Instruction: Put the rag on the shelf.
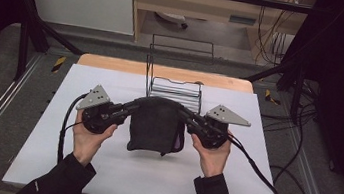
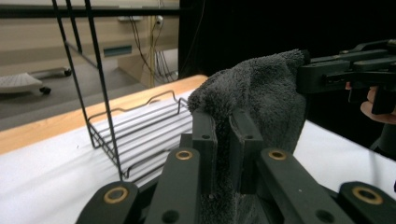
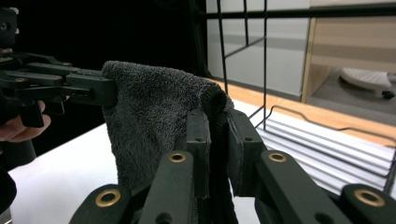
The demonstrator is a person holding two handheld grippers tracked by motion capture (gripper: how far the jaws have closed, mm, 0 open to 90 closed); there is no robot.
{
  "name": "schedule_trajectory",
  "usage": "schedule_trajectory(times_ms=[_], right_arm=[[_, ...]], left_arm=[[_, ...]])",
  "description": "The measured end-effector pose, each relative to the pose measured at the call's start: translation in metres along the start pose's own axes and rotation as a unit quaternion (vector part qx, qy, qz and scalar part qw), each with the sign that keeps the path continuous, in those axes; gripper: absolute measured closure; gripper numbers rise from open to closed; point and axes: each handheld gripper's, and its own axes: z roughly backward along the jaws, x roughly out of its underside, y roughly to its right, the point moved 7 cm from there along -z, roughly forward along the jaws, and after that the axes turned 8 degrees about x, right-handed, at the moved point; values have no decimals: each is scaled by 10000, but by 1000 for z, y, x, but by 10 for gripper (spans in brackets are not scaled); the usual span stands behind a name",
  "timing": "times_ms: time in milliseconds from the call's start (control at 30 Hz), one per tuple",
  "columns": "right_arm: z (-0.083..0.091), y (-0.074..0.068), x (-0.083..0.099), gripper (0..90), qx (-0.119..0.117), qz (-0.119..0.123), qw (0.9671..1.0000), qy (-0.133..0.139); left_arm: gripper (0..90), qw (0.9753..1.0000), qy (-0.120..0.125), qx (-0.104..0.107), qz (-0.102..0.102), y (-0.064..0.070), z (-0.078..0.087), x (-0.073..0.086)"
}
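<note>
from the high view, i had the dark towel [image 1: 155, 125] pinched at its two top corners, my left gripper [image 1: 130, 107] on one side and my right gripper [image 1: 184, 114] on the other, so it hung folded between them with its lower edge resting on the white table cover [image 1: 52, 152]. it was just in front of the wire rack [image 1: 176, 90], which stood near the far edge of the table. to do this well, i judged i had to keep both corners level and the top edge taut, so the cloth would lift clean and not sag.

in the left gripper view, my jaws were clamped on a fold of the towel [image 2: 261, 98], the pile bulging above them. the rack's low basket [image 2: 140, 135] lay just beyond, its upright rods [image 2: 95, 70] to one side. the bite looked deep enough; a shallower one could slip.

in the right gripper view, my jaws were likewise clenched on the towel [image 3: 154, 112], and the other gripper held the far corner. the rack [image 3: 322, 140] sat near. i judged that both hands should move together toward it, at equal height.
</note>
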Motion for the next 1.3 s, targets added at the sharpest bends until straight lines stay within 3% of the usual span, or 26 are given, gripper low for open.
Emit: schedule_trajectory(times_ms=[433, 767, 933, 1300], right_arm=[[15, 4, -31, 809, 304, 149, 9981, 507], [23, 6, -56, 810, 535, 281, 9935, 967], [25, 8, -71, 810, 637, 335, 9911, 1122], [22, 16, -102, 812, 840, 370, 9850, 1459]], left_arm=[[821, 9984, 540, -21, -153, 7, -12, -38], [822, 9950, 960, -26, -288, 10, -20, -64], [822, 9932, 1133, -7, -257, 9, -23, -79], [822, 9900, 1366, -33, -350, 6, -30, -113]])
